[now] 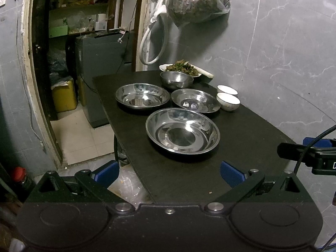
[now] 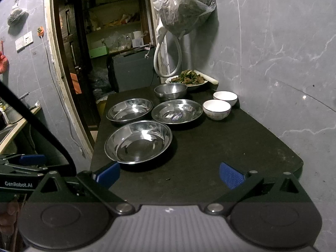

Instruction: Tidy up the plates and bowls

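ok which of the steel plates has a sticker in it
The back right plate, beside the white bowls. A label sits at its centre; the other two steel plates are bare inside.

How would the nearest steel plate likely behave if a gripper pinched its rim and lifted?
The nearest steel plate looks thin and polished, so it is probably stiff, light and slippery. Held by one edge, its wide shallow shape may let it tilt. Pushed on the dark table, it would likely slide, not tip.
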`<state>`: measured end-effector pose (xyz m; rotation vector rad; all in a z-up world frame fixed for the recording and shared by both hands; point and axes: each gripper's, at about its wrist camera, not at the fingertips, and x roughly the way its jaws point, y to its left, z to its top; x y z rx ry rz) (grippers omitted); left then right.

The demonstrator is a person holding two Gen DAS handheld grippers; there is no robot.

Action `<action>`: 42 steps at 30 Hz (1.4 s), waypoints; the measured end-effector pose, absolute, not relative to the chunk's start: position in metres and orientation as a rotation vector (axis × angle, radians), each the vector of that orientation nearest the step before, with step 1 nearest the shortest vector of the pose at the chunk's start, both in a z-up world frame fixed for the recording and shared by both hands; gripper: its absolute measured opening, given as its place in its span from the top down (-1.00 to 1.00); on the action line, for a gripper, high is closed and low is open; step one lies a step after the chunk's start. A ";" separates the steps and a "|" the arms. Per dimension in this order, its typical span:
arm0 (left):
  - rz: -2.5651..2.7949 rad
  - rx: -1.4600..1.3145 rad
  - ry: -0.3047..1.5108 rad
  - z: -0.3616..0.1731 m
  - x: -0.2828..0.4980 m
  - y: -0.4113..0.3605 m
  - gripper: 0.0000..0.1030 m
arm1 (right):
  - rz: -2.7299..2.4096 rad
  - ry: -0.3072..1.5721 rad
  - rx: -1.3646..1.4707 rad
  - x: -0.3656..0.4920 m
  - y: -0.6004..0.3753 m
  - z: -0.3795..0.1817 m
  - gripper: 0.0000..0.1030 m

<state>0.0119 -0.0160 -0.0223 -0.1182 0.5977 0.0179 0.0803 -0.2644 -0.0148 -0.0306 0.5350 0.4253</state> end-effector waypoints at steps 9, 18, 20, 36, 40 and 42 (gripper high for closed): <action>0.014 -0.121 0.617 -0.025 0.020 -0.015 -0.99 | 0.427 0.545 -0.027 0.084 -0.269 -0.020 -1.00; 0.019 -0.116 0.649 -0.028 0.029 -0.015 -0.99 | 0.431 0.573 -0.022 0.093 -0.265 -0.025 -1.00; 0.022 -0.112 0.656 -0.029 0.031 -0.015 -0.98 | 0.433 0.583 -0.018 0.095 -0.265 -0.027 -1.00; 0.063 -0.186 0.776 -0.030 0.054 -0.006 -0.99 | 0.504 0.638 -0.014 0.150 -0.263 -0.025 -1.00; 0.089 -0.208 0.783 -0.028 0.066 -0.002 -0.98 | 0.535 0.643 -0.018 0.171 -0.260 -0.024 -1.00; 0.108 -0.217 0.808 -0.028 0.073 0.000 -0.98 | 0.551 0.655 -0.008 0.182 -0.259 -0.026 -1.00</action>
